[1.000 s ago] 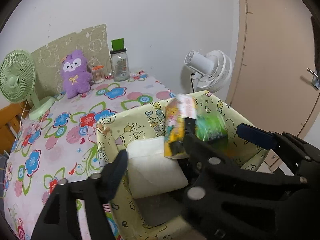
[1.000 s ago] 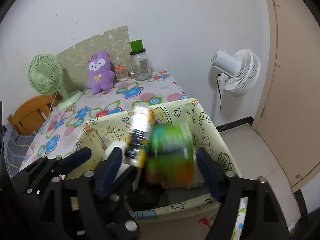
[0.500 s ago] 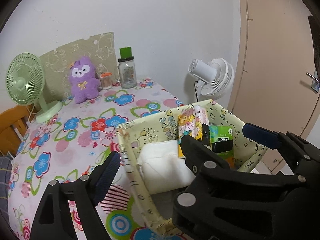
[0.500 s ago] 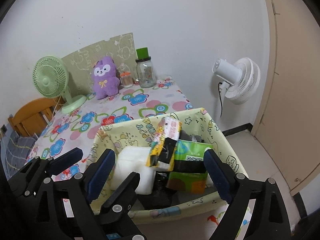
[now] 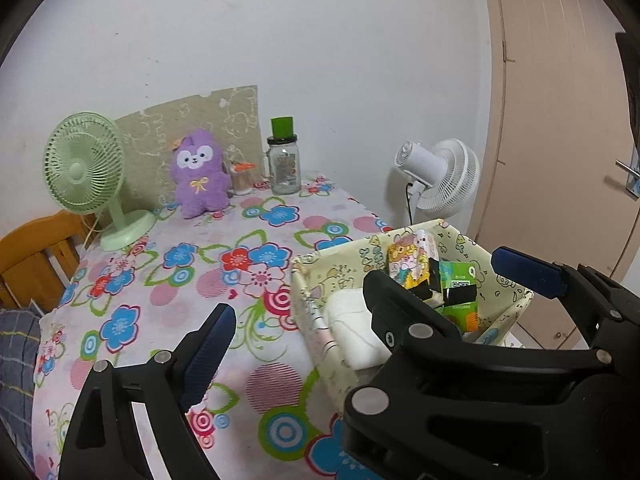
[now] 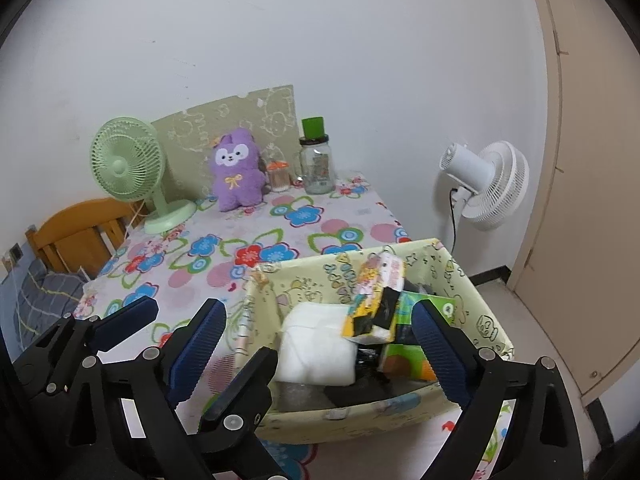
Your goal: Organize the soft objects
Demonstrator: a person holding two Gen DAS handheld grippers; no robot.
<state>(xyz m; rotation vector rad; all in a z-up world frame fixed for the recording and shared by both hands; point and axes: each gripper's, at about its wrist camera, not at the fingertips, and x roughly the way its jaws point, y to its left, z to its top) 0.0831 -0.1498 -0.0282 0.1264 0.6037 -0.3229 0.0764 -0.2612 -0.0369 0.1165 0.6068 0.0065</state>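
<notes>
Right wrist: basket (image 6: pixel 472 280) between spread fingers (image 6: pixel 436 340).

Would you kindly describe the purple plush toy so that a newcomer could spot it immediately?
Look at the table with the flowered cloth and follow it to the far edge by the white wall. The purple plush toy sits there between the green desk fan and the green-lidded glass jar. It is the only furry thing, with a white face and yellow bow.

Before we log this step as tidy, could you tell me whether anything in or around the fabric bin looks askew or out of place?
Mostly tidy, with one oddity: in the fabric bin the yellow cartoon tissue pack stands tilted, leaning over the green tissue pack beside the flat white pack. The purple plush toy sits outside the bin, at the table's far end.
</notes>
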